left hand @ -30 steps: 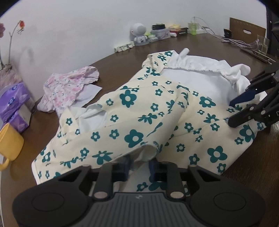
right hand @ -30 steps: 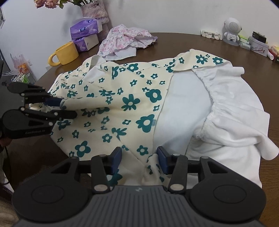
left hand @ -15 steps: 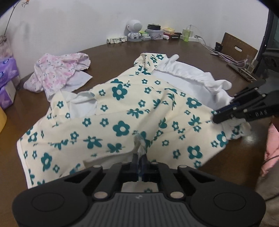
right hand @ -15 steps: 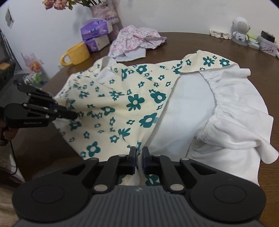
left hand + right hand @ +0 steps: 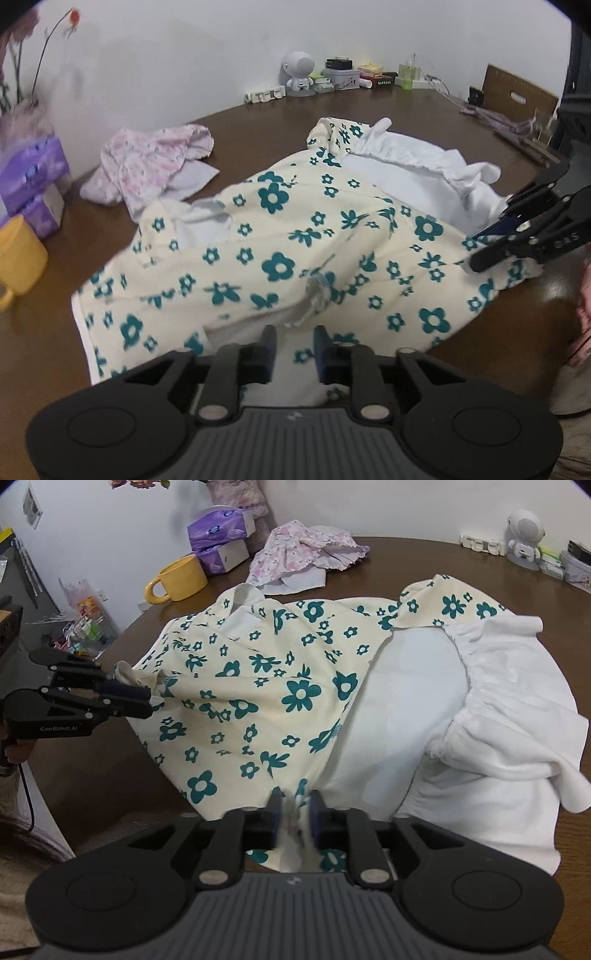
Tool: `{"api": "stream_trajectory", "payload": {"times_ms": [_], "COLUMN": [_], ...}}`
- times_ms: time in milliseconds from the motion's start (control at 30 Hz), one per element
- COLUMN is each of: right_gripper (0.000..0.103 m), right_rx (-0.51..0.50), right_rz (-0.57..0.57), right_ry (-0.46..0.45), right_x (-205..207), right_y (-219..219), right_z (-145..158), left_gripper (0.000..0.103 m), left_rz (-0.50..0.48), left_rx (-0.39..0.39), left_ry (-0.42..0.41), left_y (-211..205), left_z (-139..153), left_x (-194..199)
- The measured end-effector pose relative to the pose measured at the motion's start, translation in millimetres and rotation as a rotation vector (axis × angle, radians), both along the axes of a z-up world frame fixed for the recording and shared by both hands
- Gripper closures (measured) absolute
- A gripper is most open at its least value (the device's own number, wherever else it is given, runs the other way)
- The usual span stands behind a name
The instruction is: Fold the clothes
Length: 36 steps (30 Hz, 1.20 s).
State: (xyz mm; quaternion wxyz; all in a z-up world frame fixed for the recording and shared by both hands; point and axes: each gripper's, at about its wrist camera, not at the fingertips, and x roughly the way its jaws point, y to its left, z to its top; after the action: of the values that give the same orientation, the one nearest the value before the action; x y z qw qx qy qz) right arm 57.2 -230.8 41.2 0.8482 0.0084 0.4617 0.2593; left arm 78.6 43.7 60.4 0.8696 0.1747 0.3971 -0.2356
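We work the flowered dress (image 5: 280, 236) spread on the brown table (image 5: 258, 122). Our left gripper (image 5: 294, 341) has just been opening — jaws parted, hem loose. Our right gripper (image 5: 295, 812), also just opening, has a bunched fold between its pads, grip uncertain.

Plain white wall (image 5: 184, 55) behind dark brown wooden table (image 5: 258, 122); soft even indoor light.

Floral garment (image 5: 280, 686) on brown table (image 5: 388, 565)
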Motion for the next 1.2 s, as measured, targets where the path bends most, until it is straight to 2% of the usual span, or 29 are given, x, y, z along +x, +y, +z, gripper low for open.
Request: {"api": "stream_trajectory", "payload": {"times_ms": [67, 200, 233, 300, 367, 433, 467, 500, 700, 767, 867, 933, 1033, 1100, 1200], "right_gripper": [0.075, 0.073, 0.073, 0.073, 0.073, 0.082, 0.091, 0.094, 0.095, 0.095, 0.093, 0.092, 0.089, 0.084, 0.081], "right_rx": [0.003, 0.022, 0.027, 0.032, 0.038, 0.040, 0.042, 0.048, 0.056, 0.045, 0.034, 0.045, 0.038, 0.039, 0.042], "right_rz": [-0.009, -0.037, -0.039, -0.041, -0.034, -0.021, -0.010, 0.002, 0.085, 0.103, 0.076, 0.051, 0.040, 0.035, 0.028], "right_ry": [-0.003, 0.006, 0.011, 0.020, 0.029, 0.035, 0.037, 0.040, 0.048, 0.052, 0.066, 0.074, 0.059, 0.049, 0.037], "right_x": [-1, 0, 1, 2, 3, 5, 5, 6, 8, 9, 11, 13, 10, 8, 6], "right_y": [-1, -3, -3, -2, -1, 0, 0, 0, -6, -7, -8, -8, -5, -4, -2], "right_z": [-1, -3, -5, -7, -10, -11, -10, -9, 4, 6, 1, -4, -5, -4, -3], "left_gripper": [0.076, 0.078, 0.087, 0.096, 0.100, 0.102, 0.102, 0.102, 0.103, 0.101, 0.094, 0.084, 0.078, 0.078, 0.078], "left_rz": [-0.017, -0.070, -0.081, -0.101, -0.106, -0.111, -0.114, -0.119, -0.132, -0.114, -0.073, -0.063, -0.084, -0.096, -0.121], "left_rx": [0.031, 0.057, 0.057, 0.053, 0.038, 0.006, -0.011, -0.025, -0.067, -0.017, 0.015, 0.046, 0.058, 0.064, 0.089], "left_ry": [-0.013, 0.028, 0.038, 0.057, 0.072, 0.109, 0.129, 0.147, 0.215, 0.150, 0.066, 0.029, 0.025, 0.021, 0.003], "left_y": [-5, -13, -14, -16, -16, -12, -9, -7, 8, 8, 4, -1, -6, -10, -18], "left_z": [-3, -15, -17, -22, -21, -18, -16, -13, 3, 3, 1, -2, -6, -9, -15], "left_x": [4, 16, 17, 18, 19, 19, 19, 17, -2, -7, -7, -6, 3, 7, 11]}}
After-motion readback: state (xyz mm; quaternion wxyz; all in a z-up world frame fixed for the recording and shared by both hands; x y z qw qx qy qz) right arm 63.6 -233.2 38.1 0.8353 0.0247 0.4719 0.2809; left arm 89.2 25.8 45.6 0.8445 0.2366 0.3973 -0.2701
